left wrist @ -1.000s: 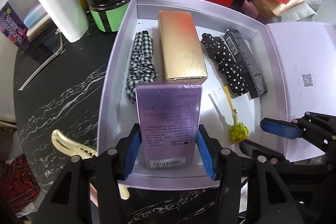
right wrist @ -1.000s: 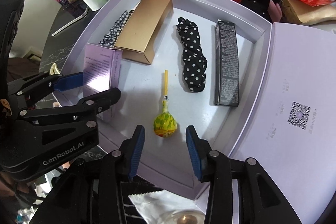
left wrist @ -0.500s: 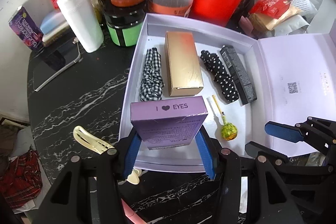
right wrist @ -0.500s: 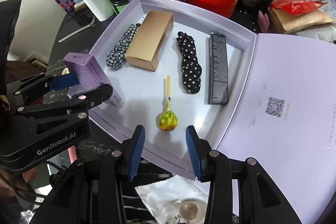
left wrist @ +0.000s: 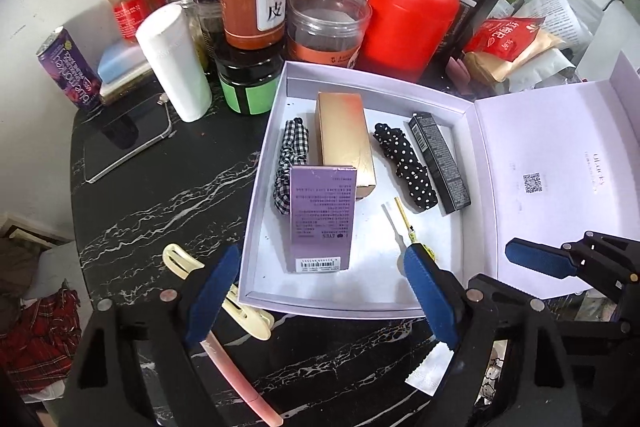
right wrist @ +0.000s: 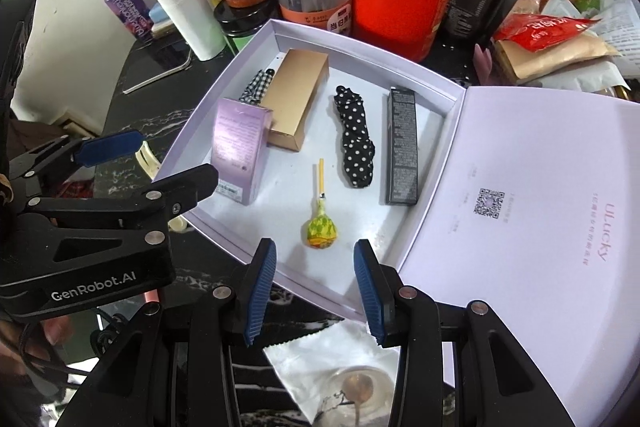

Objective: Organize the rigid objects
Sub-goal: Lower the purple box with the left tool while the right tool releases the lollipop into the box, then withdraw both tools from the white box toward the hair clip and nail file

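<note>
Purple box (left wrist: 323, 219) released into tray (left wrist: 264, 147); left gripper (left wrist: 320, 291) opening, above it.

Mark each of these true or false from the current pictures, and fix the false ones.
1. The purple box lies inside the lavender tray. True.
2. The left gripper is clamped on the purple box. False: its jaws are opening and stand clear of the box.
3. The lollipop lies outside the tray on the black table. False: it rests on the tray floor, in front of the right gripper.
4. The polka-dot scrunchie lies between the gold box and the black box. True.
5. The right gripper holds the lollipop. False: its jaws are empty.
</note>
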`<state>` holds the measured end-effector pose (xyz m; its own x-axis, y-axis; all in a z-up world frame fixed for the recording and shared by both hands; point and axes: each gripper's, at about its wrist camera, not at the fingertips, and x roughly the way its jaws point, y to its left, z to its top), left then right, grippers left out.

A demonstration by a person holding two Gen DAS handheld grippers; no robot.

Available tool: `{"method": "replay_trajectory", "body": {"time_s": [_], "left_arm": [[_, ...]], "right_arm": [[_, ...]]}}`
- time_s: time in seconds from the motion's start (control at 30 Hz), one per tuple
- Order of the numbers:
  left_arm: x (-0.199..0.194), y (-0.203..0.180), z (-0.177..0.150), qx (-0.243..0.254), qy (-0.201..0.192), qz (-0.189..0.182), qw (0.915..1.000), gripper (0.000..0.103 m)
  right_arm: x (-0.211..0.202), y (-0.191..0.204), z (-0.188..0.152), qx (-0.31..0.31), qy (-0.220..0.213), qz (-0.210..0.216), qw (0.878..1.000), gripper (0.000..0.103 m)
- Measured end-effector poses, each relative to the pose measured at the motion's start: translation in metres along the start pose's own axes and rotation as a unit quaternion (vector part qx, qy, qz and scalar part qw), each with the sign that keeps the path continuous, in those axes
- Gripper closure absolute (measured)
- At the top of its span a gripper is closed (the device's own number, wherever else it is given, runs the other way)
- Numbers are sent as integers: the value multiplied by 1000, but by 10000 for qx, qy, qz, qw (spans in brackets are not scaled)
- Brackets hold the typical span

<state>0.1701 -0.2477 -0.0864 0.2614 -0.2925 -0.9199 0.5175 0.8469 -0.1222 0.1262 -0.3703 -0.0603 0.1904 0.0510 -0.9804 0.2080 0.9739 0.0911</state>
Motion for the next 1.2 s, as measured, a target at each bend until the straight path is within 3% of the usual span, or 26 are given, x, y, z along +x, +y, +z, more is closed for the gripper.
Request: {"method": "replay_trajectory", "body": {"time_s": [0.6, 0.93, 1.2], "left_arm": [[-85, 18, -26, -392, -621, 208, 9971, 18], [-134, 31, -57, -560, -1028, 336, 9926, 18], [-156, 49, -91, -787, -1105, 438, 9898, 18]], "right_arm": [[-53, 40, -6, -282, -451, 188, 9984, 63], [-89, 73, -29, -499, -785, 380, 9949, 63], [-101, 100, -56, -685, -831, 574, 9925, 63]]}}
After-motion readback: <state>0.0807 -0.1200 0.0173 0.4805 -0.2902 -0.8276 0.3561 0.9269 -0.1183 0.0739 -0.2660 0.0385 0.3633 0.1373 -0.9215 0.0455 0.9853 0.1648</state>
